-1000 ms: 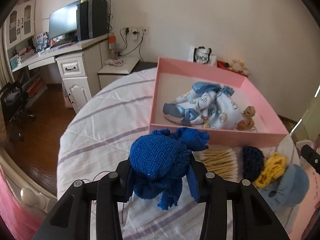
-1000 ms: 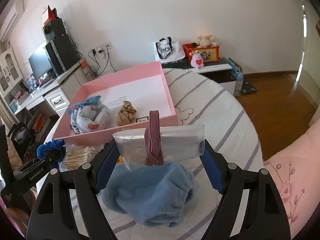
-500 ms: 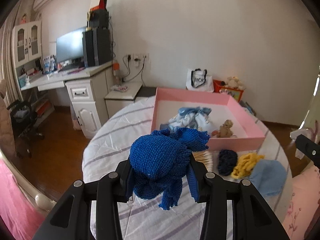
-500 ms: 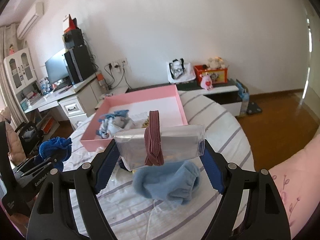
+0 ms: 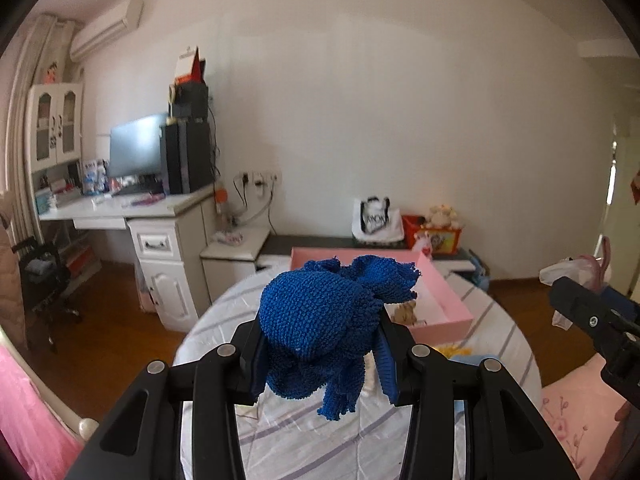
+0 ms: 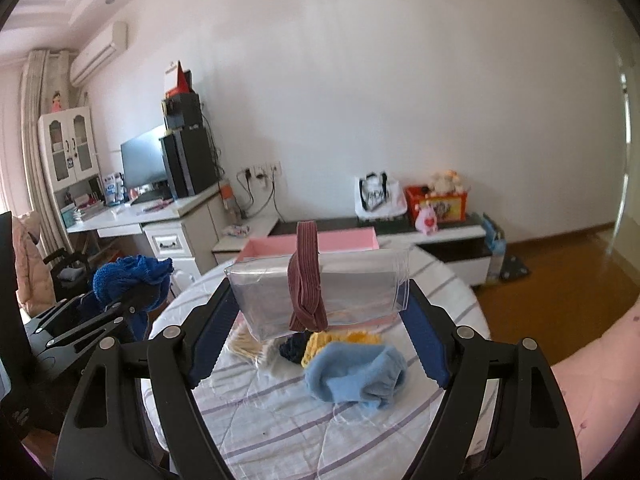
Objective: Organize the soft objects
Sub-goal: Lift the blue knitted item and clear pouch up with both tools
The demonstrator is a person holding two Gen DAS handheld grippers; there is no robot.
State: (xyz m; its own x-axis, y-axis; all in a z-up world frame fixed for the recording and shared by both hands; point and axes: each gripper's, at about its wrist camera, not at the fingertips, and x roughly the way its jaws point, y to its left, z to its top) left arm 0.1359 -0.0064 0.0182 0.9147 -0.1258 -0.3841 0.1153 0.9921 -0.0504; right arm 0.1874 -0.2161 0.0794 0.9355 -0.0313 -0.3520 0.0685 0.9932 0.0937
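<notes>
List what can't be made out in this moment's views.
- Pink box contents: left view, mostly hidden behind the blue knit; right view, behind the clear pouch.
- Dark item beside the yellow one: right view, half hidden under the pouch.
- Bag lettering: too small.

Bunched blue knit cloth (image 5: 320,320) held aloft, clear pouch (image 6: 320,292) wrapped by maroon band (image 6: 306,280)

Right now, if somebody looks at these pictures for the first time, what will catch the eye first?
First the bright blue knitted cloth, clamped in the left gripper above the bed. Then the clear plastic bag with a maroon band around it, held across the right gripper. Behind them, a pink box sits on the striped bedspread.
</notes>
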